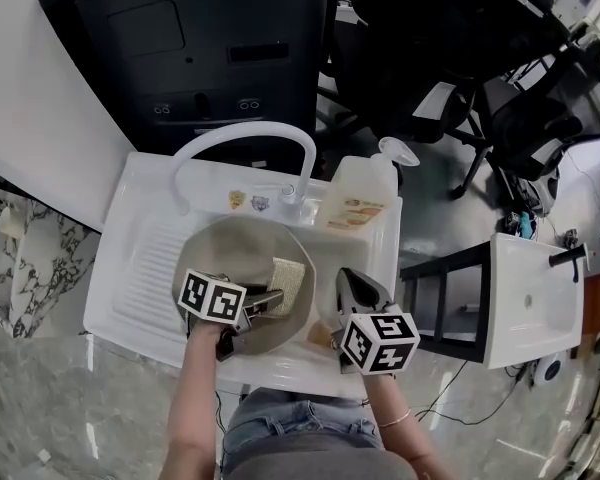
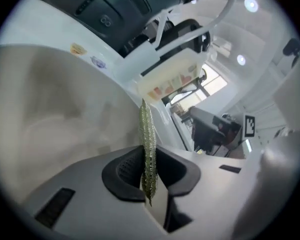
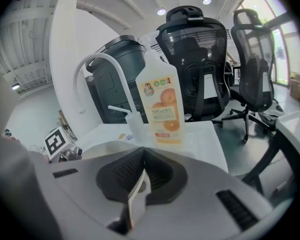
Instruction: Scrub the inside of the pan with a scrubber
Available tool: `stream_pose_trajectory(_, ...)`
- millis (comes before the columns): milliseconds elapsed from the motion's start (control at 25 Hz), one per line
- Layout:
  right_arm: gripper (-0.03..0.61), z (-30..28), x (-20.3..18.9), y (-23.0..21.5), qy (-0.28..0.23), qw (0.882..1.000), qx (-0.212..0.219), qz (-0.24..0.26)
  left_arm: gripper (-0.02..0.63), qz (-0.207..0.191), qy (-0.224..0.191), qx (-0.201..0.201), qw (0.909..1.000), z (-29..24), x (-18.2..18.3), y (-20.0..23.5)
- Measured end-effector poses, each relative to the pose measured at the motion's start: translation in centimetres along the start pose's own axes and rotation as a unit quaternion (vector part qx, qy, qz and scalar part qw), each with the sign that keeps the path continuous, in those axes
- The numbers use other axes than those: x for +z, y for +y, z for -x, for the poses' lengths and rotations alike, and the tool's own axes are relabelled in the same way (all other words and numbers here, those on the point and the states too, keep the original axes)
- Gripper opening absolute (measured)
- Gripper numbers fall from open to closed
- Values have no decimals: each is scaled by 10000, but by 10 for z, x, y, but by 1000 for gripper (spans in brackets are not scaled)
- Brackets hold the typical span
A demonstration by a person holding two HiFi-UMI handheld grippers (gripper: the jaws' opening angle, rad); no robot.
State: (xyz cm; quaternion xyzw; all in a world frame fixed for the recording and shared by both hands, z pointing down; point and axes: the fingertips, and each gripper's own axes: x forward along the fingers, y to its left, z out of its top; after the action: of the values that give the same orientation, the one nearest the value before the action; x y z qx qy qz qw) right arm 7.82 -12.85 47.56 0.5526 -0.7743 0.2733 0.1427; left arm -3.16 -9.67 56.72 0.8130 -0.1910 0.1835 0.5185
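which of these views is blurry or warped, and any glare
Head view: sharp, sheen on the floor. Left gripper view: fisheye-bent, dark corners, the pan a soft blur, the scrubber crisp, the window blown out. Right gripper view: fisheye too, soap bottle sharp.

Your head view is evenly bright from overhead room light, with glare patches on the glossy floor (image 1: pixel 80 408) beneath both claws and only a soft shadow inside the pan (image 1: pixel 230 253). Both claw views bulge at the edges and fall to black in the corners. Ceiling lamps (image 3: pixel 161 11) high above the right claw (image 3: pixel 140 179) and the window (image 2: pixel 217 84) beyond the left claw (image 2: pixel 149 164) burn out white, and the scrubber (image 2: pixel 148 134) blurs nearest the lens.
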Motion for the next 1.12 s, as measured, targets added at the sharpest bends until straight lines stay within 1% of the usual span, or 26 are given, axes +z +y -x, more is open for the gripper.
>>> stream_pose_trajectory(80, 11, -1, 1, -2, -7, 10000, -35, -20, 61, -183, 359, 306, 9987, -9, -5, 8)
stream_pose_trajectory(200, 11, -4, 2, -4, 2, 10000, -76, -57, 61, -314, 572, 879, 9940, -10, -5, 29)
stream_pose_trajectory(320, 11, -7, 0, -4, 41, 9999, -95, -80, 61, -490, 701, 1530, 9845, -9, -5, 52)
stream_pose_trajectory(480, 11, -10, 2, -4, 63, 9999, -108, -88, 61, -820, 813, 2244, 9676, -10, 1, 74)
stream_pose_trajectory(640, 11, -14, 2, -2, 64, 9999, -112, -89, 61, -1014, 847, 2635, 9556, -10, 5, 89)
stream_pose_trajectory(800, 11, -18, 2, 0, 92, 9999, -111, -85, 61, -1144, 736, 2994, 9444, -2, 13, 102)
stream_pose_trajectory(960, 11, -20, 1, 3, 126, 9999, -79, -68, 61, -1310, 590, 3441, 9279, 11, 23, 117)
stream_pose_trajectory(1120, 11, -21, 0, 8, 131, 9999, -41, -47, 61, -1447, 612, 3807, 9113, 28, 28, 128)
